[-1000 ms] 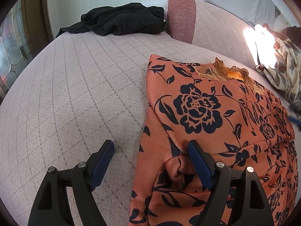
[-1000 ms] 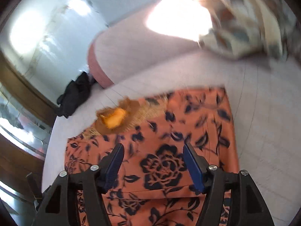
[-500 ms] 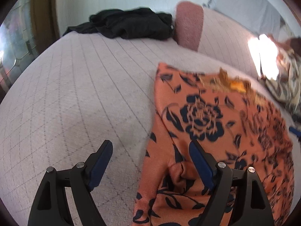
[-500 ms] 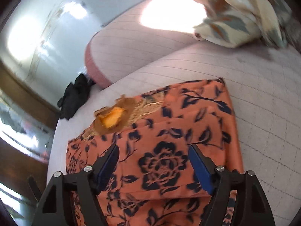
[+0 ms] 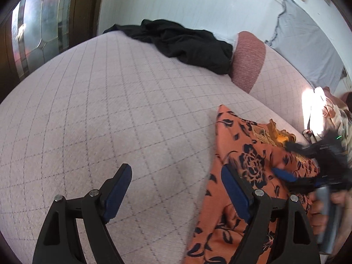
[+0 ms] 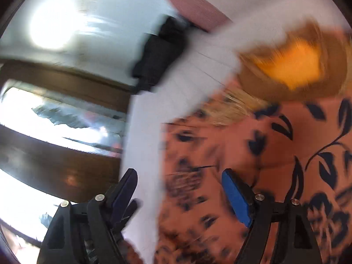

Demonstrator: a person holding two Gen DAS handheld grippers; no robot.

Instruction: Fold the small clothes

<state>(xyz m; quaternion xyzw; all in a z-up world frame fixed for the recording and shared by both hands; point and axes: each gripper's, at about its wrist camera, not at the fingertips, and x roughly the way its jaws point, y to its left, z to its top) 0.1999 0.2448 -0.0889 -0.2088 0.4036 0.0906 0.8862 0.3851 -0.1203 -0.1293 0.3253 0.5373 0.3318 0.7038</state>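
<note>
- Here, the left claw (image 5: 173, 189) stands wide over the quilted bed (image 5: 105, 118), gripping nothing.
- Beside it, the right claw (image 6: 179, 194) gapes empty over the orange floral garment (image 5: 244, 167), apparently only partly folded.
- Farther back, a black garment (image 5: 187, 44) lies crumpled and unfolded.

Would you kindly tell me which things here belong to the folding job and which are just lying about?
In the job:
- orange floral garment
- left gripper, open
- right gripper, open

Lying about:
- black clothes
- pink cushion
- patterned cloth
- bed cover, which bears the lot
</note>
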